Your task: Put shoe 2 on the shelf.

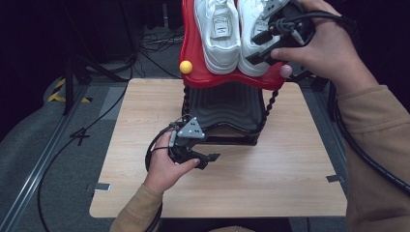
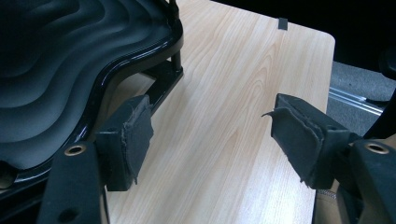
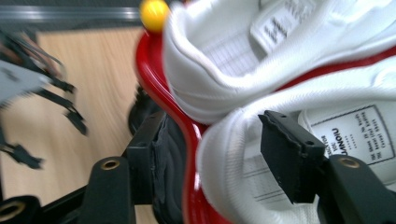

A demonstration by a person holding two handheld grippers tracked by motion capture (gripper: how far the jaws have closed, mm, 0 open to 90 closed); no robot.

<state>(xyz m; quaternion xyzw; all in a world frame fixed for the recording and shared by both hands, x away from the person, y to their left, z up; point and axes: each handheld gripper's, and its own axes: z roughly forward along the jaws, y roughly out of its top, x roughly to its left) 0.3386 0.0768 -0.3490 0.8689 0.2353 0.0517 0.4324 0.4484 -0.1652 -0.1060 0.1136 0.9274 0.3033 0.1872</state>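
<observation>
The right-hand white sneaker (image 1: 254, 34) sits beside its twin (image 1: 218, 34) on the rack's red top shelf (image 1: 193, 48). The right gripper (image 3: 212, 158) straddles its heel collar, jaws apart, gripping nothing; a careless tug could tip the rack. The left gripper (image 1: 205, 157) rests open and empty on the surface (image 1: 290, 164).

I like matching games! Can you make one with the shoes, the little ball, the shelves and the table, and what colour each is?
Things:
1. shoes
2. little ball
3. top shelf
4. bottom shelf
5. table

Colours:
A. red
B. light wood
C. white
D. black
E. yellow

Right pairs: 1-C, 2-E, 3-A, 4-D, 5-B
</observation>
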